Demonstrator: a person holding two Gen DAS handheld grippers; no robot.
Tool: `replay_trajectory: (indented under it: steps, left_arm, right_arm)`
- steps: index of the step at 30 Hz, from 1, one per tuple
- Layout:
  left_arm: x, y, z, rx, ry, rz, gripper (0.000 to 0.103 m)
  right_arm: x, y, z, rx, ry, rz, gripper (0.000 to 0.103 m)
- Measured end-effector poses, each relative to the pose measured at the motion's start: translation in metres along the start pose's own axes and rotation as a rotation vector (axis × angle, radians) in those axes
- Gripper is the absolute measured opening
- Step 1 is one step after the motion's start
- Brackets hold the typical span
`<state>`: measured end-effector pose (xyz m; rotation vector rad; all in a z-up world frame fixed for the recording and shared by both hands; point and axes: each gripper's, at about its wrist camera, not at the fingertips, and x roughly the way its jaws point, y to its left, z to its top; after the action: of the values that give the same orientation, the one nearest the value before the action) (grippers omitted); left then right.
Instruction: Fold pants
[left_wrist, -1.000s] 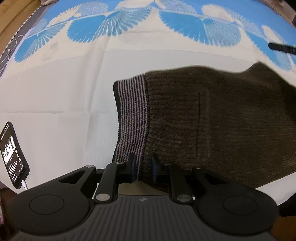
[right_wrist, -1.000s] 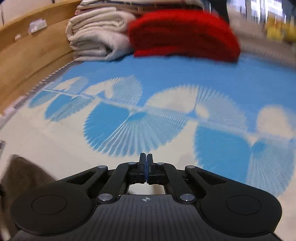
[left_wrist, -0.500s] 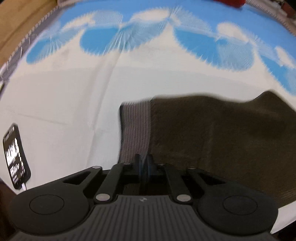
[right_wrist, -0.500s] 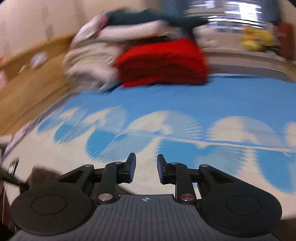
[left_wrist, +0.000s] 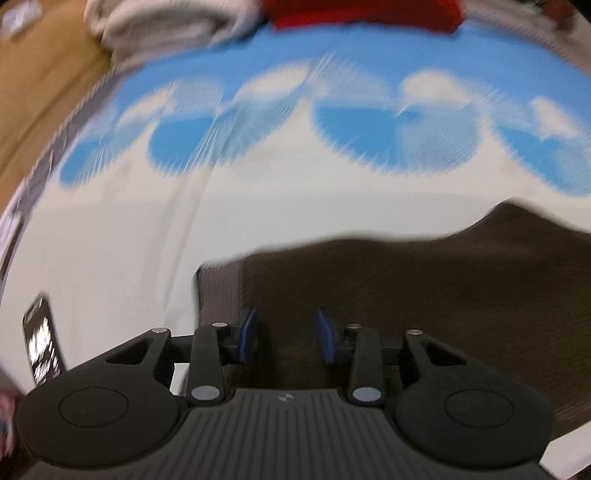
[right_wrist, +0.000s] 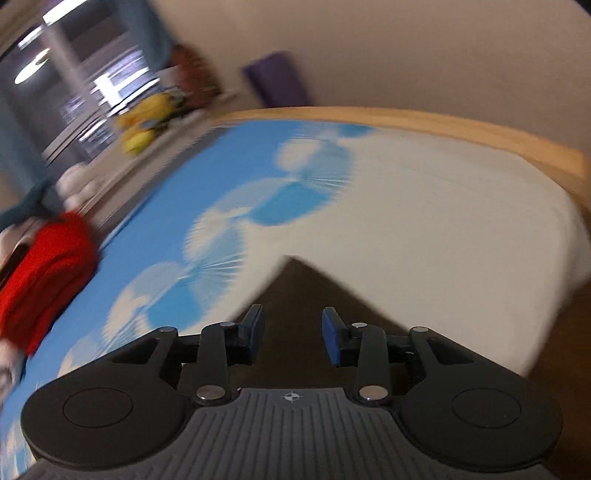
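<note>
Dark brown knit pants (left_wrist: 406, 280) lie flat on the blue-and-white sheet (left_wrist: 258, 184), their grey striped waistband (left_wrist: 218, 291) at the left end. My left gripper (left_wrist: 287, 338) is open above the pants just right of the waistband, holding nothing. In the right wrist view a pointed corner of the pants (right_wrist: 299, 291) lies ahead of my right gripper (right_wrist: 293, 338), which is open and empty above it. Both views are blurred by motion.
A phone (left_wrist: 42, 347) with a lit screen lies on the sheet at the left. Folded red (right_wrist: 44, 273) and beige (left_wrist: 159, 29) clothes are stacked at the far side. A wooden bed frame (right_wrist: 443, 129) borders the sheet.
My left gripper shut on the waistband edge, then opened and lifted back. My right gripper went from shut to open and swung round to the far end of the pants.
</note>
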<state>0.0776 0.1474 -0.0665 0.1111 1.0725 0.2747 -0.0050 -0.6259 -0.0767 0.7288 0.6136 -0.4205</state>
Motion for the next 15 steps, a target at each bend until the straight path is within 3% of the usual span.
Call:
replay_trajectory:
  steps: [3,7,10,15]
  left_arm:
    - [-0.028,-0.027,0.004,0.035,-0.112,-0.036,0.041]
    - [-0.054,-0.058,0.011,0.024,-0.154,-0.116,0.041]
    - [-0.076,-0.076,0.010,0.061,-0.242,-0.156,0.045]
    - [-0.079,-0.108,-0.004,0.083,-0.224,-0.229,0.046]
  right_arm:
    - [0.013,-0.034,-0.010,0.096,0.082,-0.036,0.044]
    - [0.030,-0.055,-0.024,0.231,0.173,-0.045,0.047]
    - [0.046,-0.064,-0.030,0.322,0.207,-0.056,0.054]
    - [0.069,-0.072,-0.043,0.407,0.246,-0.109,0.059]
